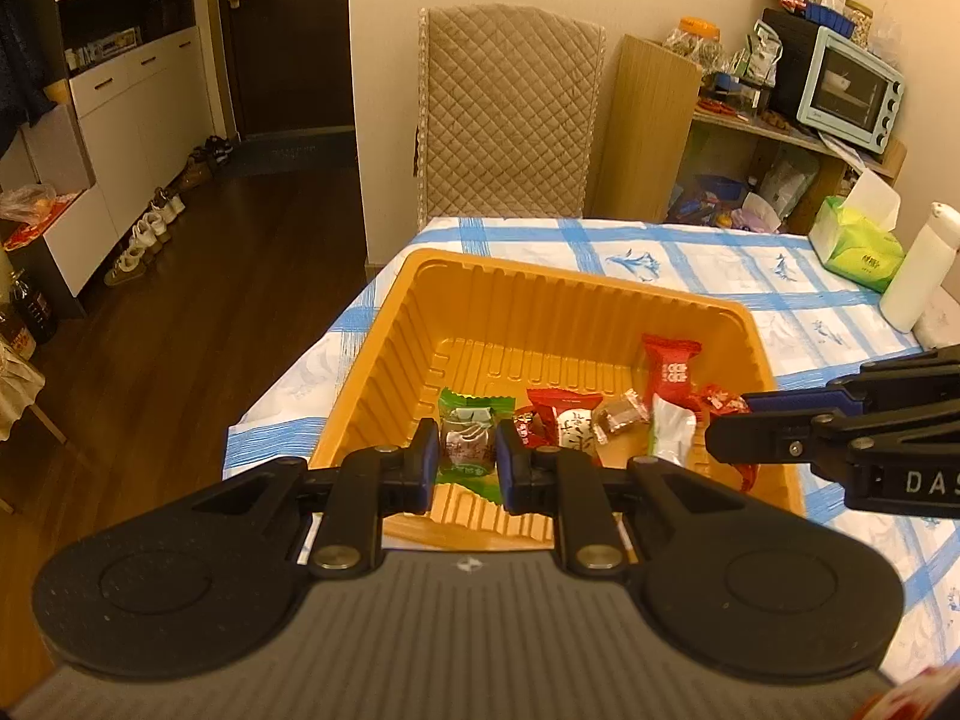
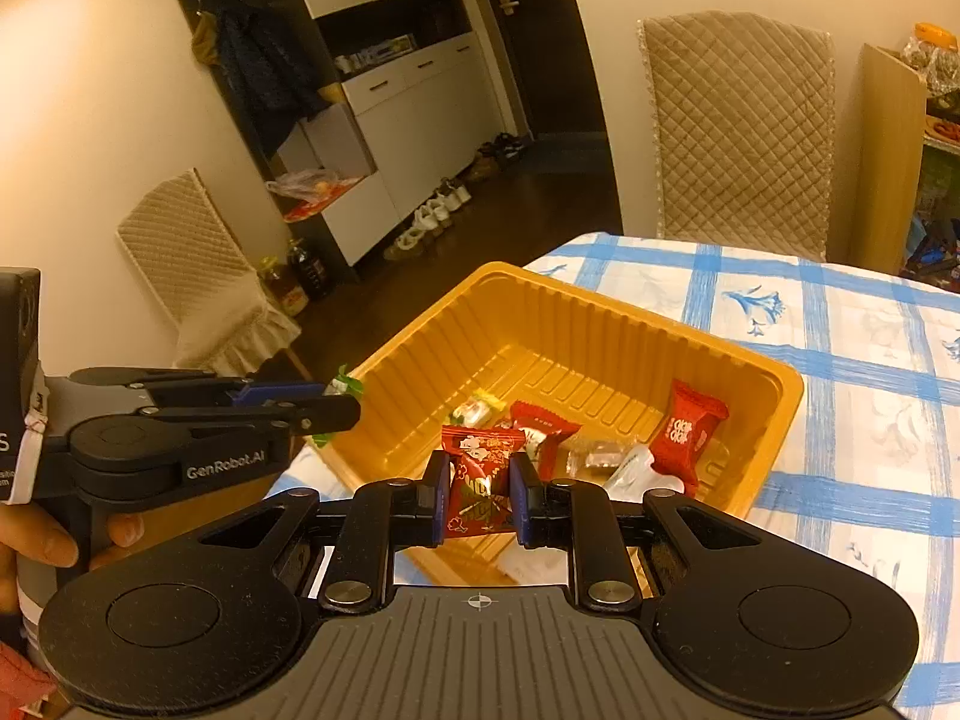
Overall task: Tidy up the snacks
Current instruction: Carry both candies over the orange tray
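Observation:
An orange plastic tray (image 1: 540, 300) (image 2: 600, 324) stands on the blue-checked tablecloth (image 2: 840, 324) near the table's corner, with several wrapped snacks on its floor. Over its near edge my left gripper (image 1: 465, 456) is shut on a green-wrapped snack (image 1: 468, 438). Its side shows in the right wrist view, where the left gripper (image 2: 354, 399) has green wrapper poking from its tip. My right gripper (image 2: 480, 489) is shut on a red snack packet with gold print (image 2: 480, 480), also above the tray's near edge. From the left wrist view the right gripper (image 1: 714, 429) comes in from the right, red wrapper at its tip.
A tall red packet (image 1: 669, 369) (image 2: 687, 426), another red one (image 2: 540, 426), a brown candy (image 1: 621, 414) and a white packet (image 1: 669, 432) lie in the tray. A green tissue pack (image 1: 858, 240) and white bottle (image 1: 918, 270) stand far right. A quilted chair (image 1: 504, 114) sits behind the table.

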Available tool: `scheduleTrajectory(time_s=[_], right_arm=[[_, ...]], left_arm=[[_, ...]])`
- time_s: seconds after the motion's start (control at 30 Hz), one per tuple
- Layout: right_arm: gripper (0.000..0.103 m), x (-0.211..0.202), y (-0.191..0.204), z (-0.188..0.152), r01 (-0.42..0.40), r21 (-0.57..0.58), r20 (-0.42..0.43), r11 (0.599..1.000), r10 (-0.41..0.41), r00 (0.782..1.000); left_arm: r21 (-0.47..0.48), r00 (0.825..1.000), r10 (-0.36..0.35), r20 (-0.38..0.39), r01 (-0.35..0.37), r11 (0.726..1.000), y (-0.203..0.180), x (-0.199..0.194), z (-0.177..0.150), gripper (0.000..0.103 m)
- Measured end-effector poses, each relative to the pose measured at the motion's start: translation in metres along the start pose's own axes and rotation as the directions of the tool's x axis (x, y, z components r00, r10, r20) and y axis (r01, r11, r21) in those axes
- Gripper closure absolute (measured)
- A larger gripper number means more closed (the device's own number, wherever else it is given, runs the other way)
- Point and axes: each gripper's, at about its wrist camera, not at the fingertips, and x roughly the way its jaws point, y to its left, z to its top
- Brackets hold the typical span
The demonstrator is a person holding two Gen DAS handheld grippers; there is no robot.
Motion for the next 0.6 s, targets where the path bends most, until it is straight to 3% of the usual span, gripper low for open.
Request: scheduleTrajectory(time_s=[0.6], right_arm=[[0.082,0.027,-0.01,0.004,0.034,0.036,-0.036,0.999,-0.033,0.999]], left_arm=[[-0.017,0.997,0.003,-0.077,-0.005,1.0,0.013,0.047,0.0,0.085]])
